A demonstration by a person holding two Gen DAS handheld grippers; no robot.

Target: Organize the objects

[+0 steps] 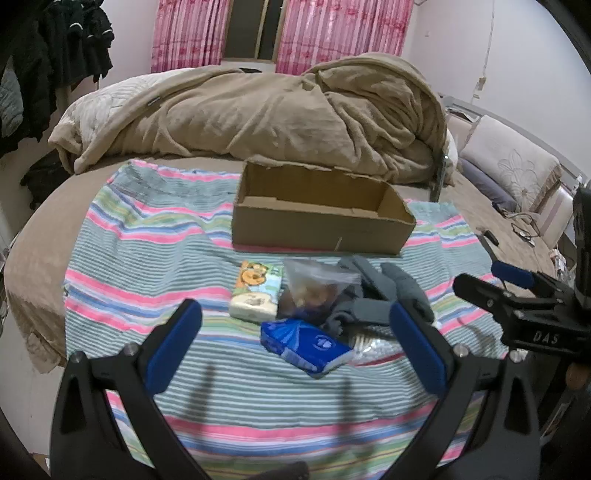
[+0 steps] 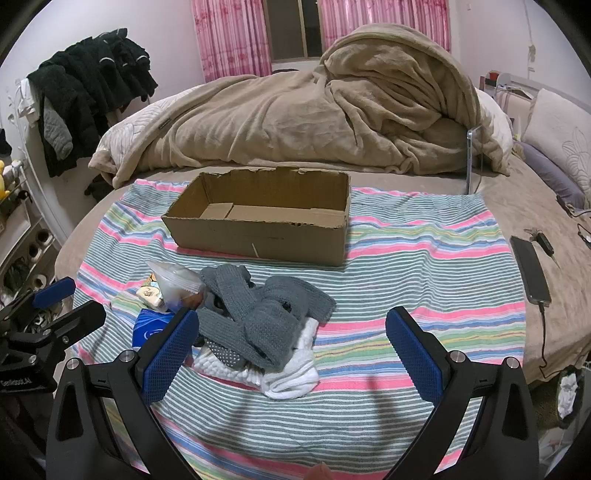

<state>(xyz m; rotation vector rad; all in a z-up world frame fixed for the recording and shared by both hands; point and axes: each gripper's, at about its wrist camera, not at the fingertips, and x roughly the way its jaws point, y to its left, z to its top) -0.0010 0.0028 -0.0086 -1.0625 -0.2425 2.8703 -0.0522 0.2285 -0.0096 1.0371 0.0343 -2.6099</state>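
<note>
Left gripper [image 1: 295, 347] and right gripper [image 2: 291, 345] match: black angular arms, blue textured pads [image 2: 170, 350], silver screws, white lettering on the body.

Both wrist views are evenly lit by soft indoor light from above, moderately bright with a cool cast. The window [image 1: 258, 29] between the pink curtains [image 2: 229, 40] is dark. Faint, blurred shadows of the jaws fall on the striped cloth [image 1: 147, 258]. Fisheye distortion bends the bed [image 2: 517, 221] into a curve, and black vignetting fills the corners. Detail is slightly soft throughout.
</note>
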